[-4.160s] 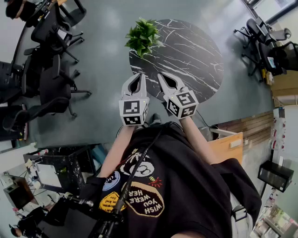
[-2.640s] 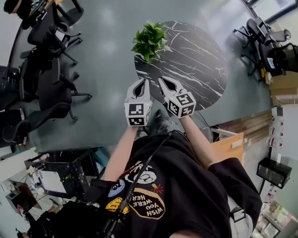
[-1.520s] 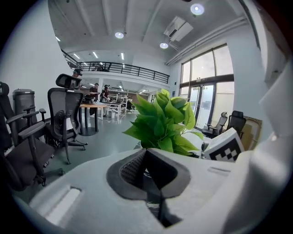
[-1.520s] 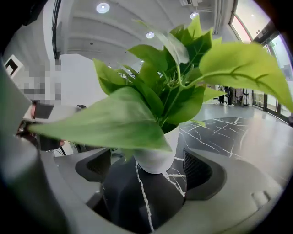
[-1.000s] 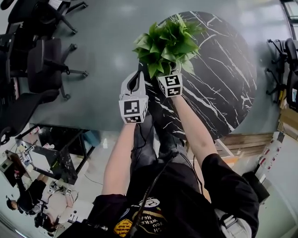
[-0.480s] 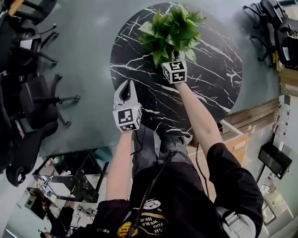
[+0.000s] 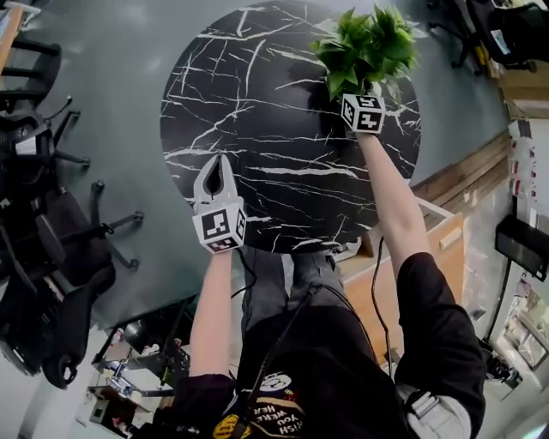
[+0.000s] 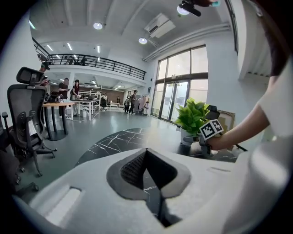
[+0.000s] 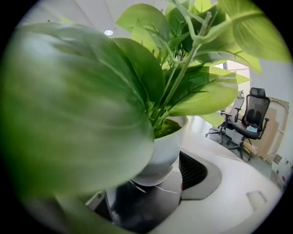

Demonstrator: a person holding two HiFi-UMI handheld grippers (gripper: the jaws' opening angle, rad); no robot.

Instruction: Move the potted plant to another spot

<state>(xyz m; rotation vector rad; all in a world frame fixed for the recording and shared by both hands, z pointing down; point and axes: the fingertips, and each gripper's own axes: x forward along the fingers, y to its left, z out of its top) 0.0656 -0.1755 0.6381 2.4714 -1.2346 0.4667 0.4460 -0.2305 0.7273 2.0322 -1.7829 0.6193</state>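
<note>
The potted plant (image 7: 367, 45), green leaves in a white pot (image 9: 165, 145), is at the far right of the round black marble table (image 7: 257, 111). My right gripper (image 7: 358, 93) is shut on the pot, its jaws hidden under the leaves in the head view. In the right gripper view the pot's base sits close over the veined tabletop; contact cannot be told. The left gripper view shows the plant (image 8: 194, 116) off to the right. My left gripper (image 7: 214, 165) is shut on nothing and hangs over the table's near left edge.
Black office chairs (image 7: 51, 249) stand on the grey floor to the left, and more (image 7: 506, 21) at the top right. A wooden cabinet (image 7: 446, 236) stands just right of the table. A chair (image 8: 23, 114) and a desk show in the left gripper view.
My right gripper took hold of the plant at the table's left edge and carried it across to the far right side. The left gripper stayed shut near the table's near edge.
</note>
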